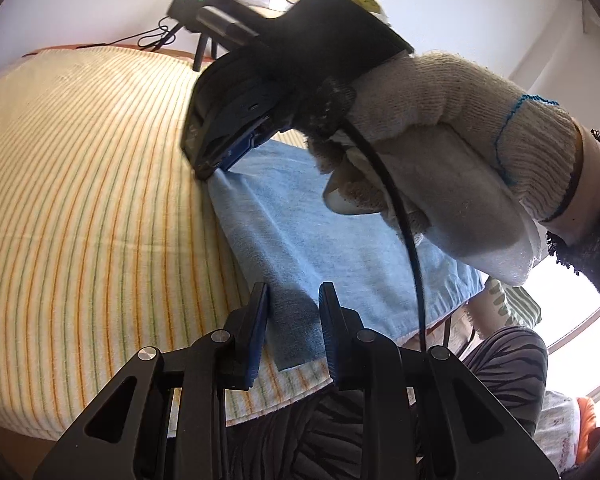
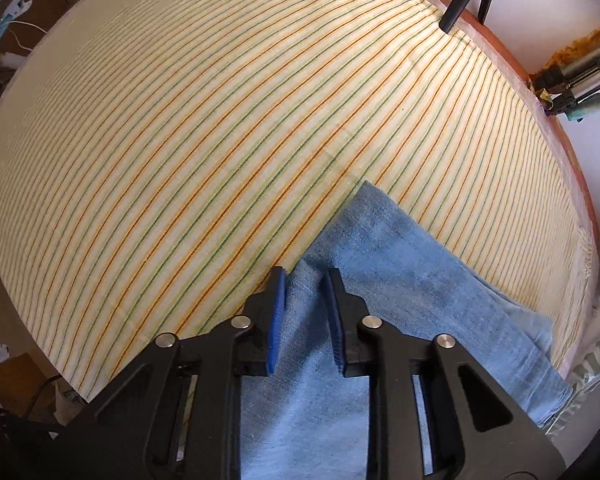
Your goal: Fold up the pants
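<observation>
While the light-blue pants [image 1: 300,224] lie folded into a flat band on the striped tablecloth [image 1: 80,200], you work both tools at opposite ends of them. In the left wrist view the pants fill the centre and lower right of the frame, their long axis running from the upper centre down toward the lower right, where the near end reaches the edge of the table. Your left gripper [image 1: 294,312] sits at the bottom centre with its jaws spread, hovering over a corner of the cloth, with denim showing in the gap; nothing is pinched there. Your right gripper [image 1: 220,156], held in a white knit glove [image 1: 440,128], is tipped down at the far corner in the upper centre, probably to pin or pick that edge; from this side you cannot tell how its jaws stand. The right wrist view settles it: the right gripper [image 2: 306,284], at the bottom centre, has its blue pads [image 2: 278,320] parted with a raised ridge of denim [image 2: 380,248] between them, not yet squeezed. There the pants occupy the lower right, one corner pointing toward the frame's centre. The placement suggests you are readying the next fold or smoothing this one.
</observation>
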The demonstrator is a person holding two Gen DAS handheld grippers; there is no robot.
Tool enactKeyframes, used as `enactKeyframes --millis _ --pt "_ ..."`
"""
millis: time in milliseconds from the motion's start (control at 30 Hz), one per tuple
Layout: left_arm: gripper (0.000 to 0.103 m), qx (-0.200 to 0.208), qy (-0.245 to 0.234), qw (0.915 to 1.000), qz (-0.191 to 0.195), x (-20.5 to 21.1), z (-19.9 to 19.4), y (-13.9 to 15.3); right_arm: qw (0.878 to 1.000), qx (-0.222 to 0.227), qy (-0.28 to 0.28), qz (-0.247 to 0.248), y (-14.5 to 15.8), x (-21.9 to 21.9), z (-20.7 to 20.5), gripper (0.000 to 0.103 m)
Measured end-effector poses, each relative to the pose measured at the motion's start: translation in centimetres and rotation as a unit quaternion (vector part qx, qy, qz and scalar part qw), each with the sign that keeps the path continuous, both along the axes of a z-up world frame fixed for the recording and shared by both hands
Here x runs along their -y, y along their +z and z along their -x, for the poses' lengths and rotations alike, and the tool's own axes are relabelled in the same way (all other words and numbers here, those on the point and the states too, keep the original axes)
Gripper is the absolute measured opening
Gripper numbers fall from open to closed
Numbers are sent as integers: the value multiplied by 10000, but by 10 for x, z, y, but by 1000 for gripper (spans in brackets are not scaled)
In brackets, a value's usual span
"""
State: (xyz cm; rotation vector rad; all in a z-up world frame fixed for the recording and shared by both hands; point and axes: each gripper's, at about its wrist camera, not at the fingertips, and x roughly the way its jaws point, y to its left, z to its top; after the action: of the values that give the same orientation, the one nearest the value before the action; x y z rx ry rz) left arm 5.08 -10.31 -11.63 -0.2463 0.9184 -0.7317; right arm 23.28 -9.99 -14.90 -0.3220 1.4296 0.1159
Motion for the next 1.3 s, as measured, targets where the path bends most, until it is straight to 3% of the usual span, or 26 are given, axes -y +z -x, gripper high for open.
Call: enactKeyframes --millis 67,100,300,367,433,600,633,667,700,733,967,1033,1200,1300 --pt "38 -96 59 9999 -61 -2 -1 3 9996 38 -142 -221 4 8 -1 10" --pt "50 -153 112 9998 -87 -3 -3 0 9993 46 -205 -325 6 12 -2 8" --pt "52 -595 172 9979 181 -6 -15 -16 9945 189 -506 -900 16 30 0 5" --pt "46 -657 221 9970 351 -5 -14 -19 9916 237 -609 -1116 23 38 0 5" --pt "16 -635 316 9965 444 -5 -13 -19 9905 237 -629 -1202 28 43 0 4" --pt "11 -164 327 9984 439 5 -2 -5 9914 241 -573 -1148 39 48 -4 5" --pt "10 -85 324 9985 429 7 0 -1 9917 211 -589 -1126 41 47 -4 8" --pt "10 -18 319 9986 425 9 1 2 9920 137 -597 -1101 42 47 -6 21" --pt "10 30 301 9986 430 12 4 4 9924 79 -586 -1077 41 47 -7 41" --pt "10 100 287 9986 423 16 6 7 9934 53 -527 -1018 42 45 -7 48" --pt "10 333 153 9985 418 29 5 24 9992 -2 -270 -298 33 24 1 50" --pt "10 398 117 9983 399 32 6 27 9995 -6 -251 -170 30 21 0 44" --pt "10 445 21 9982 401 40 6 31 9996 79 -248 -148 35 31 11 12" --pt "9 467 -115 9982 365 50 7 37 9989 279 -258 -268 46 42 15 7"
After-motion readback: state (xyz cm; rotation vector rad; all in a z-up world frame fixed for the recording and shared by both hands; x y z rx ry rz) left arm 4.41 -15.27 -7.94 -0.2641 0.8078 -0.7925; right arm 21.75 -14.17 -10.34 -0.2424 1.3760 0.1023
